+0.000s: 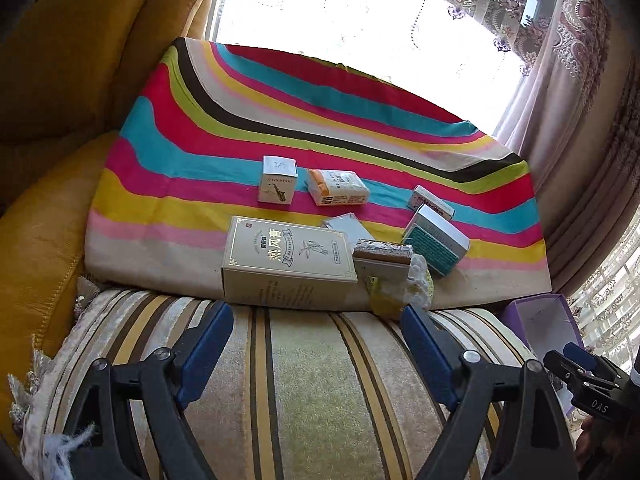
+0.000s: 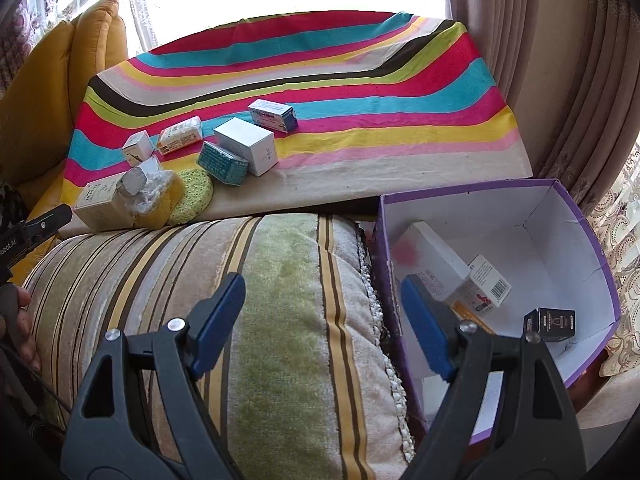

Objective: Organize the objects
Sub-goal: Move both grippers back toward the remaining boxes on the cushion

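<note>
Several small boxes lie on a striped cloth point(image 1: 200, 160): a large beige box point(image 1: 288, 260), a white saxophone box point(image 1: 278, 180), an orange-white packet point(image 1: 338, 187) and a teal box point(image 1: 434, 244). My left gripper point(image 1: 316, 320) hangs open over a striped cushion point(image 1: 304, 380), just short of the beige box, with nothing between its fingers. My right gripper point(image 2: 323, 286) is open and holds nothing; its right finger is over the edge of a purple box point(image 2: 500, 208). Inside that box lie a long white box point(image 2: 430, 258), a barcode box point(image 2: 486, 286) and a black box point(image 2: 550, 324).
A white cube box point(image 2: 248, 144), a blue-white box point(image 2: 274, 114), a green sponge point(image 2: 194, 196) and a wrapped yellow sponge point(image 2: 160, 200) also sit on the cloth. A yellow armchair point(image 1: 72, 100) stands at the left, and curtains point(image 2: 560, 80) hang at the right.
</note>
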The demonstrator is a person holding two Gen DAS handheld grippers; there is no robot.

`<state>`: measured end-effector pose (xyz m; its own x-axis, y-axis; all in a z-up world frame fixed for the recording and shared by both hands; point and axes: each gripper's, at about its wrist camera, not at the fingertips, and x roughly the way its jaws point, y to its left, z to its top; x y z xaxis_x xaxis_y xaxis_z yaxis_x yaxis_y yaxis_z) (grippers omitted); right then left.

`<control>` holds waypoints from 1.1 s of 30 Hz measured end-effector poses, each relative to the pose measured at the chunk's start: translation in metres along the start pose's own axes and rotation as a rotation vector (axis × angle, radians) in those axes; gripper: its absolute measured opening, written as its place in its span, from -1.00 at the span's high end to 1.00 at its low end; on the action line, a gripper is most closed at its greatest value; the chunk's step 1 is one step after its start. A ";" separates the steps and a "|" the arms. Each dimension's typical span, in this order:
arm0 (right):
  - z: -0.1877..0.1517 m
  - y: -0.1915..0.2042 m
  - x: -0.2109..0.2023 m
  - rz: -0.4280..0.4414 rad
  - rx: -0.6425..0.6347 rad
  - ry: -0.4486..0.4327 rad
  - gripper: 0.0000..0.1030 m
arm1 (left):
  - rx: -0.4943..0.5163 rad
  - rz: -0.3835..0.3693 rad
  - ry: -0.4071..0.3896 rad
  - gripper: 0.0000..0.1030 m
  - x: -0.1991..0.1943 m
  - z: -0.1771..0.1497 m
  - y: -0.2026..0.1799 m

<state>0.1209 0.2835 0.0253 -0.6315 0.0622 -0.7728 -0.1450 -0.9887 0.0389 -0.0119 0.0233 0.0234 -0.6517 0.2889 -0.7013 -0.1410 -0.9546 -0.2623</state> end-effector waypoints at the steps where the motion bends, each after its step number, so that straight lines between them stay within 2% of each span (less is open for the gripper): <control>1: 0.003 0.007 0.000 0.012 -0.019 -0.007 -0.60 | 0.005 0.006 0.007 -0.69 0.002 0.001 0.002; 8: 0.030 0.063 0.004 0.128 -0.235 -0.077 -0.60 | 0.045 0.043 0.101 -0.79 0.024 0.003 0.001; 13: 0.047 0.097 0.011 0.196 -0.402 -0.095 -0.60 | 0.094 0.082 0.132 -0.97 0.037 0.008 -0.004; 19: 0.062 0.131 0.029 0.297 -0.556 -0.060 -0.60 | 0.103 0.130 0.148 -0.99 0.048 0.017 -0.003; 33: 0.084 0.181 0.086 0.391 -0.878 0.085 -0.60 | 0.084 0.142 0.194 -0.99 0.066 0.020 0.002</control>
<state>-0.0243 0.1211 0.0191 -0.4517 -0.2695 -0.8505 0.7075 -0.6889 -0.1575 -0.0697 0.0389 -0.0101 -0.5152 0.1522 -0.8435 -0.1253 -0.9869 -0.1016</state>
